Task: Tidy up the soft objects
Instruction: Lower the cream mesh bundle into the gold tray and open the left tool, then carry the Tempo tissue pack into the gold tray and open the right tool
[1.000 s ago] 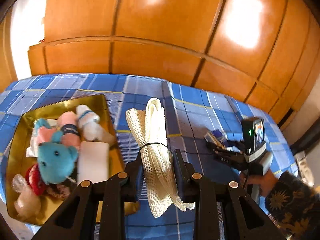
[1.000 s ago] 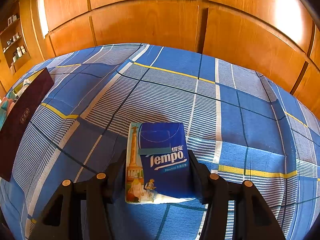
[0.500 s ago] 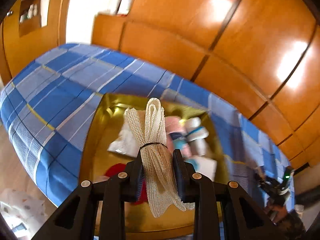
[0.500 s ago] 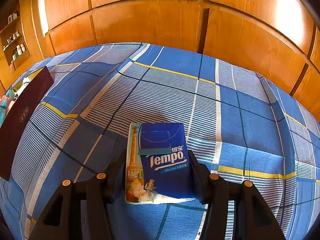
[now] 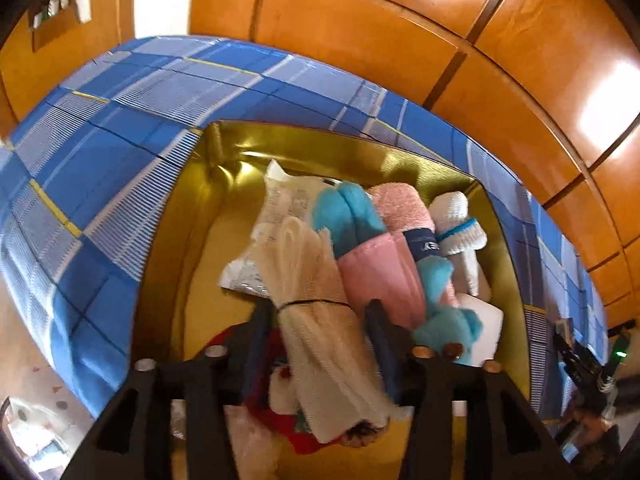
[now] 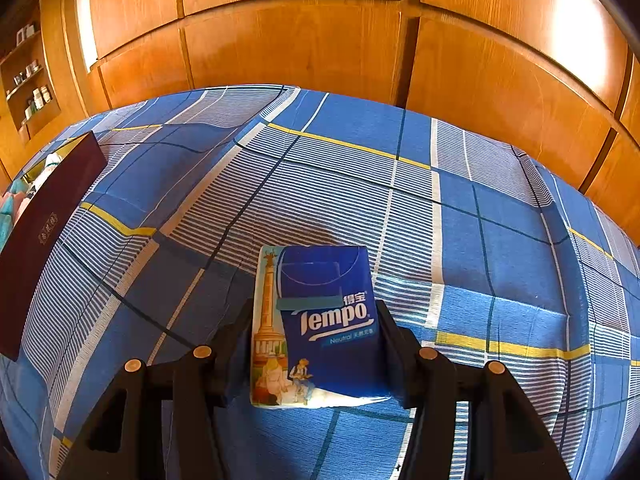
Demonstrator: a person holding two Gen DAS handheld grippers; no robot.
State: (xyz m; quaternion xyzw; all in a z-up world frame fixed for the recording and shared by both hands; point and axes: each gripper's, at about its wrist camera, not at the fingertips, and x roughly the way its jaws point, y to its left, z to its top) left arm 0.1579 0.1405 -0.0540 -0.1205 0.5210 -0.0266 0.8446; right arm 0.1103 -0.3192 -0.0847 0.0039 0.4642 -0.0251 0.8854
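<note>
The left gripper was opening, releasing the cream mesh cloth bundle over the gold tray — still between its jaws. The right gripper held the blue tissue pack on the bed; carrying that to the tray likely came next.

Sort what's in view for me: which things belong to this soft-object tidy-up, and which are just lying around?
Job:
- mesh cloth bundle between the opening left gripper jaws
- gold tray
- blue plush toy
- pink towel
- Tempo tissue pack in right gripper

Lying about:
- dark red lid
- checked blue cloth

Each gripper has black angular plastic fingers with copper-coloured round screw heads.
</note>
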